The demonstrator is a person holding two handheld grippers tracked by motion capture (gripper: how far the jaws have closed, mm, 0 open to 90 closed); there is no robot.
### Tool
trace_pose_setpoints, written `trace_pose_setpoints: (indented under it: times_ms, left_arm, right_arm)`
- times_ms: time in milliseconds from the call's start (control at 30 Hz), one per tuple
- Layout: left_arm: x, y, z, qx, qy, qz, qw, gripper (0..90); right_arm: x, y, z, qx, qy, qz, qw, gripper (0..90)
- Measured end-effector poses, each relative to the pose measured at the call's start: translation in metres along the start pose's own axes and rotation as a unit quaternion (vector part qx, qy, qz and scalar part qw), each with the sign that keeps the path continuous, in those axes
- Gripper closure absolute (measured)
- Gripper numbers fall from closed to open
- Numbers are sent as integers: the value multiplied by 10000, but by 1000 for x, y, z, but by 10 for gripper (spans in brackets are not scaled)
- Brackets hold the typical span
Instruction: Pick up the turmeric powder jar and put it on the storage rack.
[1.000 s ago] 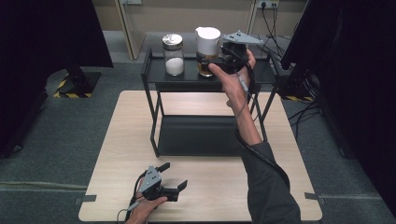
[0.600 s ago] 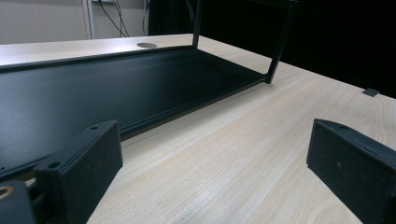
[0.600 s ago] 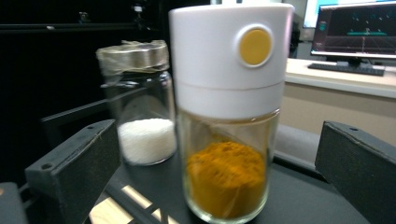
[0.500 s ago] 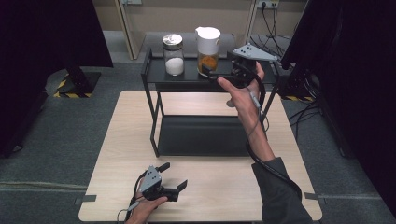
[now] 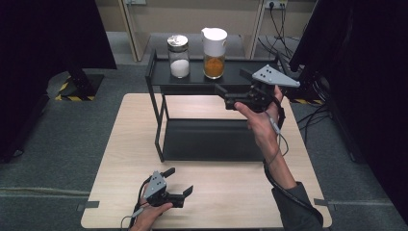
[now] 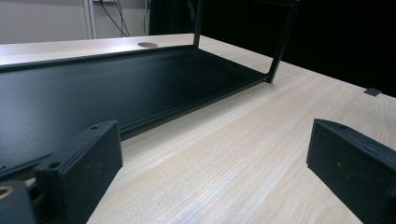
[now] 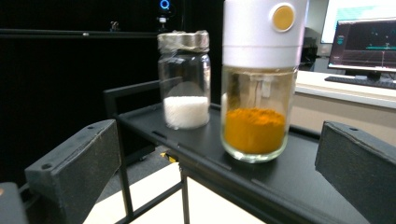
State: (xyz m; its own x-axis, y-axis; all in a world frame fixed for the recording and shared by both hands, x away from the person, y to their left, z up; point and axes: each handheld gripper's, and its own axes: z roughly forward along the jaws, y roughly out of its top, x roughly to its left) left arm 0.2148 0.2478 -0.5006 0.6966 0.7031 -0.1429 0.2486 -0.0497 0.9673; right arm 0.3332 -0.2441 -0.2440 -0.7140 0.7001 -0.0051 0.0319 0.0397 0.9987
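Hovering wide-jawed and empty beside the white-lidded glass jar of orange powder (image 7: pixel 259 84), the right claw (image 5: pixel 233 91) could topple it off the black metal shelf (image 5: pixel 240 72).

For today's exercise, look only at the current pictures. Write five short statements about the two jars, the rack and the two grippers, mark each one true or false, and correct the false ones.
1. Both jars stand on the top shelf of the black rack. True.
2. The jar with the white lid holds white powder. False: it holds orange powder; the white powder is in the jar with the metal lid.
3. The right gripper is clamped on the orange jar. False: its jaws stand open, short of the jar.
4. The left gripper is open, low over the wooden table. True.
5. The bottom shelf of the rack carries a jar. False: it is bare.
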Motion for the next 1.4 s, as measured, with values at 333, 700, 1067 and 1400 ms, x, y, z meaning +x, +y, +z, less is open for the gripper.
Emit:
trace_pose_setpoints:
  times_ms: [333,700,1067,1400]
  left_arm:
    - [0,0,0,1,10,-2,10000,29]
    - [-1,-1,0,-27,31,10,10000,29]
    - [-1,-1,-1,-56,61,43,10000,29]
    - [-2,-1,-1,-62,73,49,9999,29]
  right_arm:
    - [5,-20,-15,-83,200,13,9998,4]
    - [11,-38,-26,-194,264,-22,9995,4]
    - [19,-61,-36,-214,417,17,9989,4]
    - [26,-83,-47,-198,442,-35,9988,4]
